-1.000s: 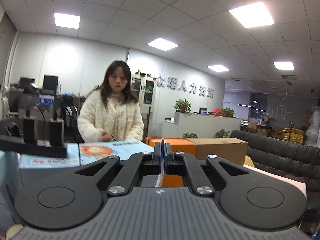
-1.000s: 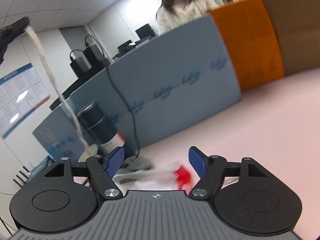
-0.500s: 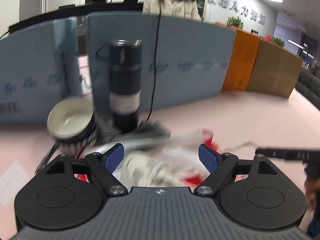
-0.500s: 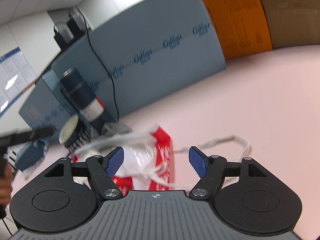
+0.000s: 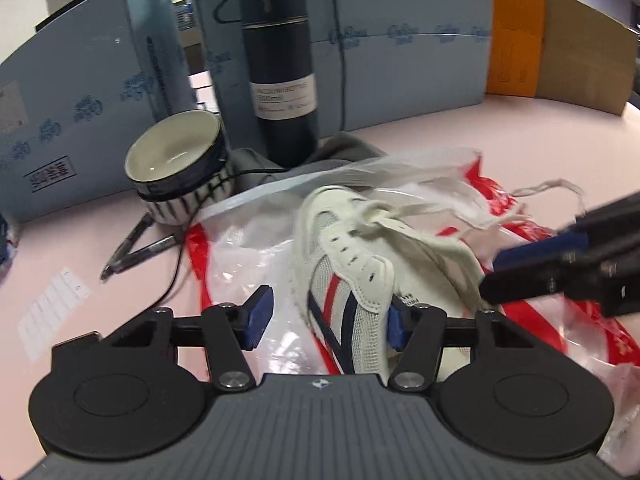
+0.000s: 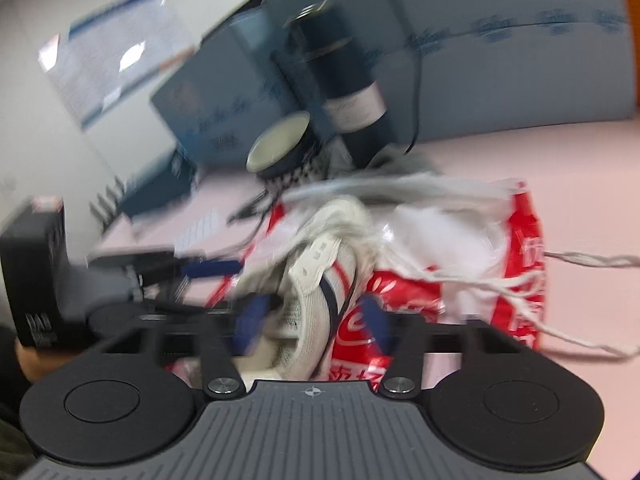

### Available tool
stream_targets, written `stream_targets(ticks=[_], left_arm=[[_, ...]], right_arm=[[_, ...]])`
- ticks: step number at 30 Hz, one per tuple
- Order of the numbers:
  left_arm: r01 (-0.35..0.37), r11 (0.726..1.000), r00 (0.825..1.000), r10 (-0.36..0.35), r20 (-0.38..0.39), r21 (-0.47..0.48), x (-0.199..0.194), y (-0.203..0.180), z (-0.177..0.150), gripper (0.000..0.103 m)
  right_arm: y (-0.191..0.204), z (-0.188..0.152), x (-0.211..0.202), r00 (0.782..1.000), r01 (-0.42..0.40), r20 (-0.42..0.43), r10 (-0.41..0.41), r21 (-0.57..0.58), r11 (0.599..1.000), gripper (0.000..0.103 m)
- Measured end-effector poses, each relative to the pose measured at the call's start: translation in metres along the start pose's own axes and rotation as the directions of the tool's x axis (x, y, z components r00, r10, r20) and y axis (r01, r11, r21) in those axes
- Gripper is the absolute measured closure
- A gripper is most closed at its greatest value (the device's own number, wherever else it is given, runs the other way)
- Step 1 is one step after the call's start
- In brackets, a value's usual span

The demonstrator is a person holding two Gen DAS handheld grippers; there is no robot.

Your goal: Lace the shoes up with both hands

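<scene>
A white sneaker (image 5: 352, 264) with red and navy stripes lies on a clear and red plastic bag (image 5: 248, 248) on the pink table. Its white lace (image 5: 440, 216) trails loose to the right, the frayed end (image 5: 560, 188) resting on the table. My left gripper (image 5: 327, 322) is open, its blue pads on either side of the shoe's side wall. The right gripper (image 5: 540, 256) reaches in from the right, close to the shoe's tongue. In the blurred right wrist view, my right gripper (image 6: 313, 318) is open around the sneaker (image 6: 320, 264), with the left gripper (image 6: 200, 268) at the left.
Behind the shoe stand a dark thermos (image 5: 280, 80) and a striped bowl (image 5: 180, 168), with a grey cloth (image 5: 340, 156) beneath. Two pens (image 5: 132, 248) and a black cable (image 5: 176, 272) lie at the left. Blue foam boards (image 5: 400, 40) wall off the back.
My left gripper was shut on the lace and held high; it has let go, opened and dropped to the shoe. The right gripper has also swung down onto the shoe.
</scene>
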State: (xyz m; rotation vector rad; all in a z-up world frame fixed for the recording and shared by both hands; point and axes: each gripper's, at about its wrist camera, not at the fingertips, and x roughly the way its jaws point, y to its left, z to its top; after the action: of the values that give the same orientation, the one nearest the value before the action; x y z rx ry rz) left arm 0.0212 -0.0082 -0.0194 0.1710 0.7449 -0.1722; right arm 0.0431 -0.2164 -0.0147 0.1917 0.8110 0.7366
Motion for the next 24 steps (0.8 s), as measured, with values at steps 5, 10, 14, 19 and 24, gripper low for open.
stream_targets(ticks=[5, 10, 14, 19, 24], left_arm=[[0.009, 0.999, 1.000, -0.009, -0.006, -0.043, 0.001, 0.008, 0.001, 0.041], [0.045, 0.999, 0.998, -0.044, 0.033, -0.020, -0.008, 0.003, 0.001, 0.023], [0.025, 0.999, 0.996, -0.028, 0.085, 0.033, -0.020, 0.006, 0.018, 0.023], [-0.017, 0.999, 0.988, 0.022, 0.154, -0.033, -0.037, 0.026, 0.047, 0.021], [-0.049, 0.991, 0.982, 0.071, 0.173, -0.128, -0.046, 0.036, 0.046, 0.019]], right_arm=[[-0.003, 0.018, 0.000, 0.999, 0.042, -0.018, -0.044, -0.090, 0.995, 0.077], [-0.014, 0.046, -0.009, 0.995, 0.097, -0.006, -0.100, -0.196, 0.976, 0.062], [-0.022, 0.068, -0.017, 0.990, 0.140, 0.008, -0.143, -0.280, 0.950, 0.076], [-0.033, 0.095, -0.026, 0.980, 0.192, 0.030, -0.195, -0.380, 0.905, 0.084], [-0.046, 0.093, -0.007, 0.983, 0.131, -0.053, -0.178, -0.478, 0.868, 0.090]])
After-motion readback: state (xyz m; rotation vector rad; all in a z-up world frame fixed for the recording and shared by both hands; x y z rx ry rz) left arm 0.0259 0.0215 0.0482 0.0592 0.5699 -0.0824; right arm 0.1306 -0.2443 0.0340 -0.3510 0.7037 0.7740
